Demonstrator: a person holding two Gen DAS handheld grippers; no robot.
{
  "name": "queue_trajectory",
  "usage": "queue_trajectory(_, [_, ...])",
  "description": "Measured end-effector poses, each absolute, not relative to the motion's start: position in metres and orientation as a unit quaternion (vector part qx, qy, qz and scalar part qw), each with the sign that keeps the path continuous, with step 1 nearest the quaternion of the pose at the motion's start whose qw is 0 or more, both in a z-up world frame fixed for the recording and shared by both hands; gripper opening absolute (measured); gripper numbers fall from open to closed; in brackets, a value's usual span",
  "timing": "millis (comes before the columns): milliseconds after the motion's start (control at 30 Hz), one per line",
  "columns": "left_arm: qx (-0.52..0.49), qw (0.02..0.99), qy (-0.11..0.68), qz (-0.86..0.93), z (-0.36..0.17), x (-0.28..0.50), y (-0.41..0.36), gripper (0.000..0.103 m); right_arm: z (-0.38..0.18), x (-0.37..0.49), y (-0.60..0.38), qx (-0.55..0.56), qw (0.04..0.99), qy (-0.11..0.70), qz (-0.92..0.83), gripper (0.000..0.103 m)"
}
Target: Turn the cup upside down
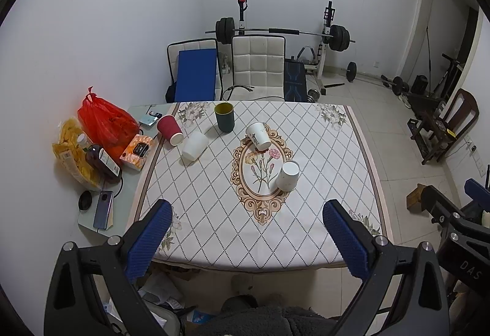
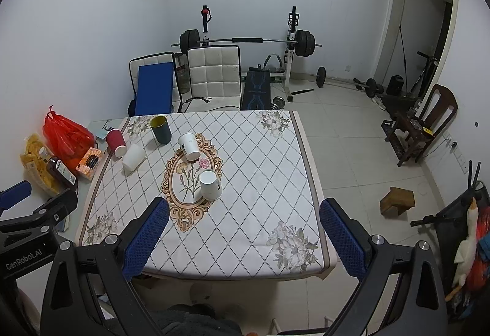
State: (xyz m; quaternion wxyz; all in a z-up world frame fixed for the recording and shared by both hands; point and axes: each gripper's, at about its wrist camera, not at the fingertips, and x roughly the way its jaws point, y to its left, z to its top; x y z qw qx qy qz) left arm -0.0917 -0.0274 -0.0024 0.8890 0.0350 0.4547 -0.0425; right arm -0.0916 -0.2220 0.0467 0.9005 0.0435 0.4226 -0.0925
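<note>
Both my claws, left claw (image 1: 246, 239) and right claw (image 2: 244, 236), spread wide, empty, held near the desk (image 1: 321, 170) edge. Green cup (image 1: 224, 117) upright, far ahead, well apart from both.

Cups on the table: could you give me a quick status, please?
Left gripper and right gripper open, empty, short of the table. Green cup upright; four others upside down. Nothing in the way.
</note>
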Motion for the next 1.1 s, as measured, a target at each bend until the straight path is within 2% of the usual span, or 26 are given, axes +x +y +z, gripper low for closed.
queue_trajectory(1100, [0.032, 0.888, 0.457, -0.040, 0.0001, -0.0906, -0.0328, 0.101, 0.0432, -0.0941, -0.2223, 0.045, 0.900, 0.425, -0.085, 0.101])
